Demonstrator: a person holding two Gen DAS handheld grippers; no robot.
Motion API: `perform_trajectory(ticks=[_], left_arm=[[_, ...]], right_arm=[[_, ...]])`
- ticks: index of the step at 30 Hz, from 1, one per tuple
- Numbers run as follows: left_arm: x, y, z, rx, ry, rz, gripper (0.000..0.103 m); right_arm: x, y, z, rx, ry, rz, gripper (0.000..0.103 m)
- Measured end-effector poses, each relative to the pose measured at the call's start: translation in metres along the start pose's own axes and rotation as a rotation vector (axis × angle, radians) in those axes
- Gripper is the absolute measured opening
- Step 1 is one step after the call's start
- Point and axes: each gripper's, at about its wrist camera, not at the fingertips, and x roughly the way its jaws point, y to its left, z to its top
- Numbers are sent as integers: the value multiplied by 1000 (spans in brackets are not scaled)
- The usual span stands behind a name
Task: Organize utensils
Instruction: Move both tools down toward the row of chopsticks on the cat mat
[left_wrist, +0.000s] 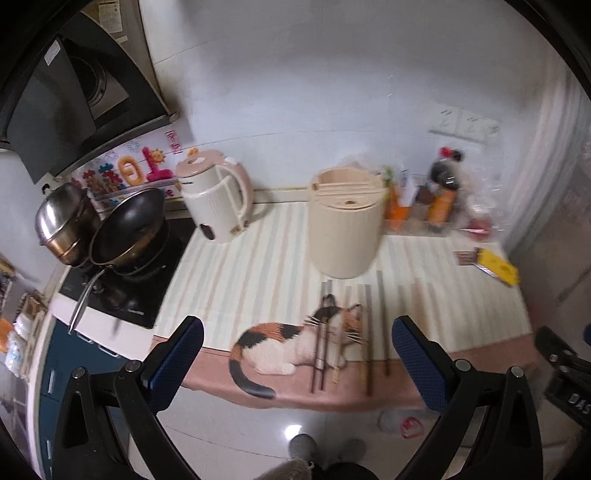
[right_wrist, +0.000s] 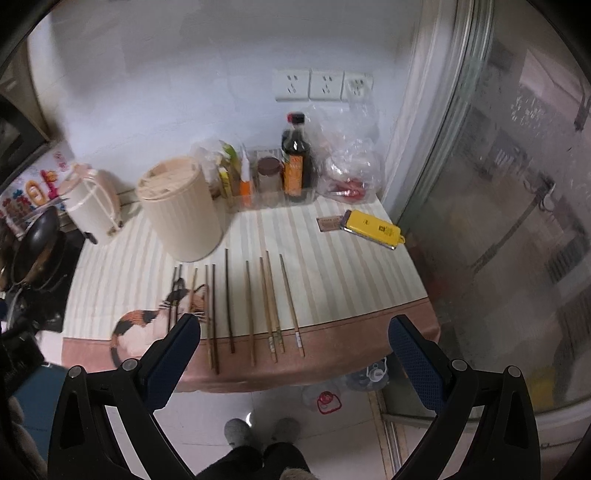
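Several chopsticks (right_wrist: 251, 314) lie side by side on the striped mat (right_wrist: 332, 280), tips toward the wall; they also show in the left wrist view (left_wrist: 367, 339). Behind them stands a cream cylindrical utensil holder (right_wrist: 183, 208) with a slotted lid, seen too in the left wrist view (left_wrist: 345, 221). My left gripper (left_wrist: 297, 354) is open and empty, held above the mat's front edge. My right gripper (right_wrist: 295, 350) is open and empty, above the near ends of the chopsticks.
A cream kettle (left_wrist: 214, 199) stands left of the holder. Pans (left_wrist: 129, 229) sit on the stove at left. Sauce bottles (right_wrist: 295, 162) and bags line the wall. A yellow box (right_wrist: 375, 229) lies at right. A glass door (right_wrist: 498, 221) bounds the right side.
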Motion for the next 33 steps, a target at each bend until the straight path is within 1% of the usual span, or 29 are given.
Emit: perform_trajectory(ticks=[3,6,9,11,13,16,19,21,23,24,25,26,27,28,30,31,32,33], left_arm=[[34,-1,-1,-11,31,41,103],[64,-3,-4,-4,59,85,103],[94,-3,-6,11,101,120,103],[117,1,-7,5,136,130,103],[137,5,-7,0,169,136,103],[178,8,-9,-5,249,102,103],[217,10,-10,-17,340,30,102],[244,9,-13,-25,402,-11,100],[265,7,-17,-28,457,-48,84],[276,4,-19,-24,487,-66,81],[284,2,-20,-21,506,-77,76],[295,-1,-22,-14,531,-91,73],[300,-3,-23,-11,544,-100,73],[309,-6,-25,-7,561,-115,70],[320,-11,-27,0,581,-138,57],[325,-13,-29,2,596,-150,46],[330,-15,-30,0,610,-163,42],[333,-17,-30,-3,615,-173,41]], right_arm=[[38,2,6,-2,32,-4,102],[75,9,12,-32,63,-4,97],[111,18,15,-49,107,18,89],[131,24,16,-60,136,29,79],[154,32,17,-69,167,35,73],[182,45,17,-78,205,47,64],[213,59,17,-68,255,73,55],[235,66,18,-53,297,93,49],[255,71,17,-35,343,115,43],[268,74,16,-22,375,136,42],[276,76,15,-13,395,151,39],[288,78,13,-1,424,166,38],[297,80,12,6,444,173,38],[305,82,10,14,464,179,37],[320,84,7,39,502,198,37],[328,85,6,49,521,208,37],[334,86,4,57,535,212,37],[340,88,4,63,549,218,37]])
